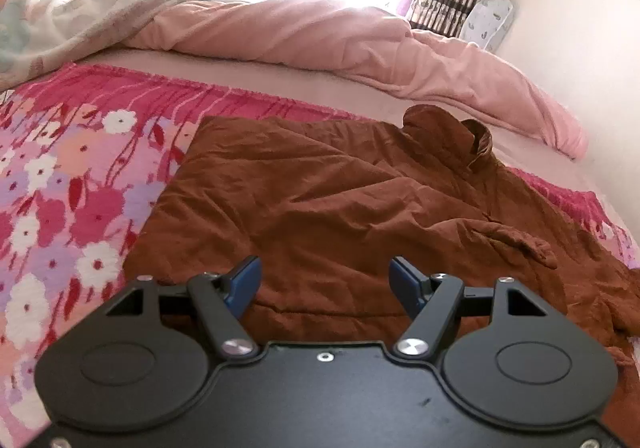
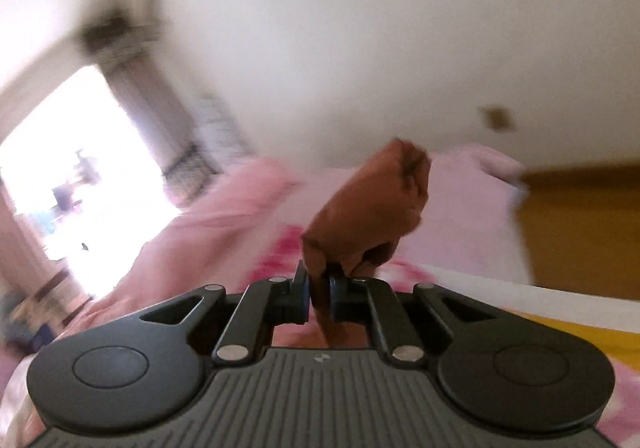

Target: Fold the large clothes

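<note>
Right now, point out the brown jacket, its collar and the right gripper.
brown jacket (image 1: 320,200): left wrist view, creased back panel.
collar (image 1: 476,140): left wrist view, raised edge.
right gripper (image 2: 319,298): right wrist view, between fingertips.

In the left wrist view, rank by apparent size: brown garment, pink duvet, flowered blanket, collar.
1. brown garment, nearest the camera, so unsure against the next two
2. pink duvet
3. flowered blanket
4. collar

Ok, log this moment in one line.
left gripper: open, over jacket | right gripper: shut on jacket fold, lifted | bed
</note>
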### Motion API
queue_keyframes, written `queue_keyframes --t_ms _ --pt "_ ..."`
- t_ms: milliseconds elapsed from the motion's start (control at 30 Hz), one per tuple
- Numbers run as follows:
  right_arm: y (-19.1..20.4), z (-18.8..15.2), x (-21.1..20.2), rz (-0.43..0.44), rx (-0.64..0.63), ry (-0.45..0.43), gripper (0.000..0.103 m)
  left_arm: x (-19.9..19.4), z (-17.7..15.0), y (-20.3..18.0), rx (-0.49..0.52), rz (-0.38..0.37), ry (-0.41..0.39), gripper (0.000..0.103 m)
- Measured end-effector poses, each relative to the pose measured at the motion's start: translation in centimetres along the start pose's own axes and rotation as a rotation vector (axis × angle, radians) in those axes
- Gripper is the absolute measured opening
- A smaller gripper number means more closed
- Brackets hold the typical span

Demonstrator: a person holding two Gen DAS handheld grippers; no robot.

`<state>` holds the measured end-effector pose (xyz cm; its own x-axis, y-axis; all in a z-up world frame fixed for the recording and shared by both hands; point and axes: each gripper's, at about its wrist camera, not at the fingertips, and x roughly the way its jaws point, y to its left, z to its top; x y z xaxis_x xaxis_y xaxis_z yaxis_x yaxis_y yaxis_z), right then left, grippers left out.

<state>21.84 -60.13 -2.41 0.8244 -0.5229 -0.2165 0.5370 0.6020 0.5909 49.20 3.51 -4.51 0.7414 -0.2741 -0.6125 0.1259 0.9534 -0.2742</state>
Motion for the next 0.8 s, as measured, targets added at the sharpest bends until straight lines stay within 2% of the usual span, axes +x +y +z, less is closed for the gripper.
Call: queue_keyframes --t_ms 133,267,333,433,467,500,567,633,800 --pt "8.9 -1.8 -2.2 0.203 -0.152 0.004 0.01 -1.0 -0.5 0.3 -0.007 -0.023 -0.016 0.072" --pt "17.2 -6.3 -3.3 0.393 -0.261 0.079 0.011 -1.4 -1.0 0.7 -0.029 -0.056 -0.014 0.072" --pt "20.8 -9.3 -3.7 0.474 -0.309 0.127 0.017 -1.4 -1.1 0.8 -0.049 -0.075 -0.009 0.072" --pt "25.1 -15.4 -3.4 0.584 -0.384 0.262 0.044 -1.0 -1.2 0.4 -0.095 -0.129 0.015 0.072" --pt "25.9 -17.1 -3.1 0.595 -0.411 0.318 0.062 -0.8 -1.2 0.1 -0.113 -0.164 0.032 0.072" --pt "26.7 -18.7 -2.9 0.588 -0.444 0.37 0.064 -0.4 -1.1 -0.2 -0.131 -0.205 0.057 0.072" --pt "26.9 -20.6 -2.9 0.564 -0.48 0.418 0.063 0.3 -1.1 -1.1 -0.168 -0.294 0.092 0.072" --pt "25.7 -20.3 -3.3 0.554 -0.458 0.421 0.063 1.1 -1.2 -2.5 -0.189 -0.365 0.119 0.071" --pt "18.8 -16.2 -2.4 0.449 -0.235 0.483 0.063 4.4 -1.4 -7.3 -0.227 -0.458 0.175 0.068"
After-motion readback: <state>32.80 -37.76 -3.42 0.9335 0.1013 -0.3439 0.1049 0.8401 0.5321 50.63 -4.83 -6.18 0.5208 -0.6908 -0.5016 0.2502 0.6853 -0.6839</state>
